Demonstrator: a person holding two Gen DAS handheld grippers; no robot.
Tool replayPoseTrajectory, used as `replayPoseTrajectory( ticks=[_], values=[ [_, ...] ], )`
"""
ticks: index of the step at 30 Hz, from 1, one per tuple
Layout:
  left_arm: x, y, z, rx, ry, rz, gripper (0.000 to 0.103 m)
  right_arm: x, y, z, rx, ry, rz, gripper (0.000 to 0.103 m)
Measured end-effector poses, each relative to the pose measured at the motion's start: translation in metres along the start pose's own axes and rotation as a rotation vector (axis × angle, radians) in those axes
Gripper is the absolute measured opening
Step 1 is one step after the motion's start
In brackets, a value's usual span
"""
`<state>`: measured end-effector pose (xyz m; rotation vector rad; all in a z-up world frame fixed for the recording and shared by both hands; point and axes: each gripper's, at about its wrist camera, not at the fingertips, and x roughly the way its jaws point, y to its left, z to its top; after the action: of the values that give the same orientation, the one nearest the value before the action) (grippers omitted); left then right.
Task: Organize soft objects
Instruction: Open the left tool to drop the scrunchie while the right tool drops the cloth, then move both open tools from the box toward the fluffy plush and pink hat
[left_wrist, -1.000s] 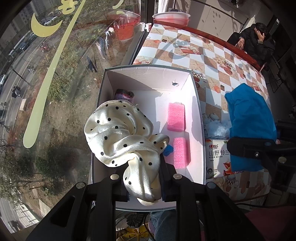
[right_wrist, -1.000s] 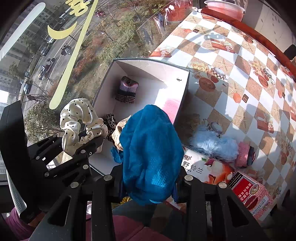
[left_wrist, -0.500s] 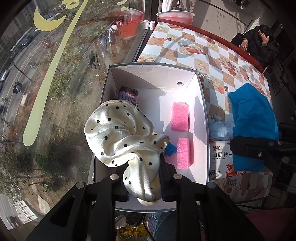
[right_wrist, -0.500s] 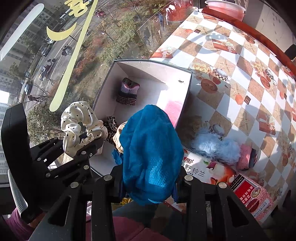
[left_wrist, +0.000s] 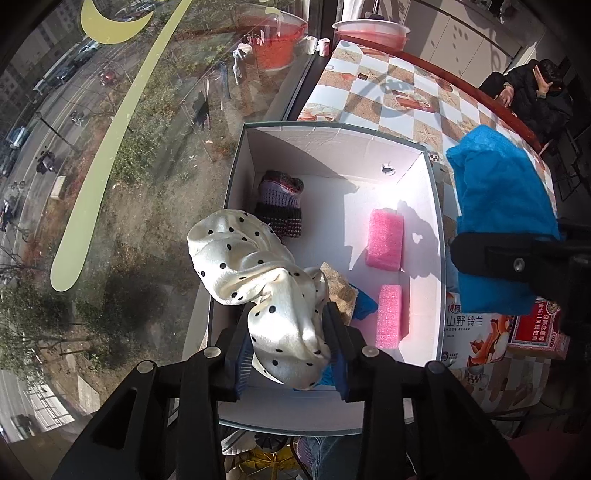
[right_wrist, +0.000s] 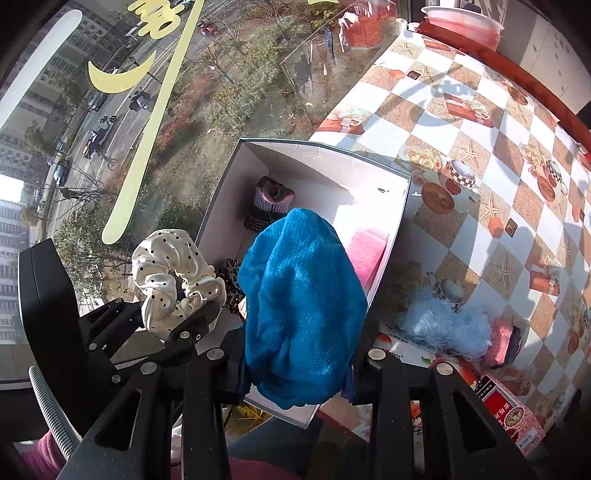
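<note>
Item one: polka-dot scrunchie (left_wrist: 258, 280), pinched in my left gripper (left_wrist: 288, 354), held above the white box (left_wrist: 332, 138) near its front-left corner; silky, light, likely slippery, so I grip the bunched fold. Item two: blue cloth (right_wrist: 303, 306), pinched in my right gripper (right_wrist: 295, 369) over the box's front edge; limp, drapes, best held mid-bunch.

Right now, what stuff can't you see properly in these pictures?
- Left wrist view: the polka-dot scrunchie in the left gripper covers the box's near left corner.
- Right wrist view: the blue cloth in the right gripper hides most of the pink foam blocks.
- Right wrist view: the leopard-print piece is mostly hidden; what it is can't be told.
- The red packet's print is too small.
</note>
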<state>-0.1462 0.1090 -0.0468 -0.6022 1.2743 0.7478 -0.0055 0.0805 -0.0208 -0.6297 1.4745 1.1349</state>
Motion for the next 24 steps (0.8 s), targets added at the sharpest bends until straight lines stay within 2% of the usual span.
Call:
replayPoseTrajectory(
  ticks=[4,6,8,10,11,12,13,16,18,21,24],
  values=[
    [0.001,0.001,0.001,-0.006,0.002,0.011,0.061,0.004,0.003,0.006,-0.018,0.012,-0.006,0.037],
    [0.002,0.000,0.001,-0.006,0.008,0.014,0.071,0.005,0.003,0.009,-0.020,0.016,-0.009,0.050],
    [0.003,-0.002,0.001,-0.010,0.011,0.000,0.080,0.005,0.003,0.011,-0.020,0.016,-0.008,0.052],
    [0.003,-0.004,0.001,-0.014,0.007,-0.022,0.084,0.004,0.002,0.012,-0.018,0.023,-0.007,0.053],
    [0.002,-0.004,0.001,-0.015,0.008,-0.034,0.088,0.004,0.001,0.012,-0.012,0.023,-0.010,0.066],
    [0.002,-0.004,0.001,-0.023,0.004,-0.054,0.090,0.003,0.000,0.012,-0.004,0.017,-0.012,0.085],
    [0.002,-0.004,0.002,-0.026,0.006,-0.069,0.092,0.002,-0.002,0.012,0.007,0.011,-0.024,0.088],
    [0.005,-0.006,0.003,-0.024,0.022,-0.129,0.095,0.001,-0.012,0.013,0.045,0.032,-0.005,0.089],
    [0.003,-0.008,0.003,-0.036,0.029,-0.185,0.102,0.000,-0.023,0.012,0.087,0.059,0.010,0.089],
    [-0.002,-0.016,0.009,-0.029,0.019,-0.243,0.103,-0.016,-0.049,0.010,0.151,0.073,0.037,0.089],
    [-0.009,-0.034,0.021,0.023,0.000,-0.252,0.103,-0.044,-0.090,0.006,0.205,0.060,-0.012,0.089]
  ],
)
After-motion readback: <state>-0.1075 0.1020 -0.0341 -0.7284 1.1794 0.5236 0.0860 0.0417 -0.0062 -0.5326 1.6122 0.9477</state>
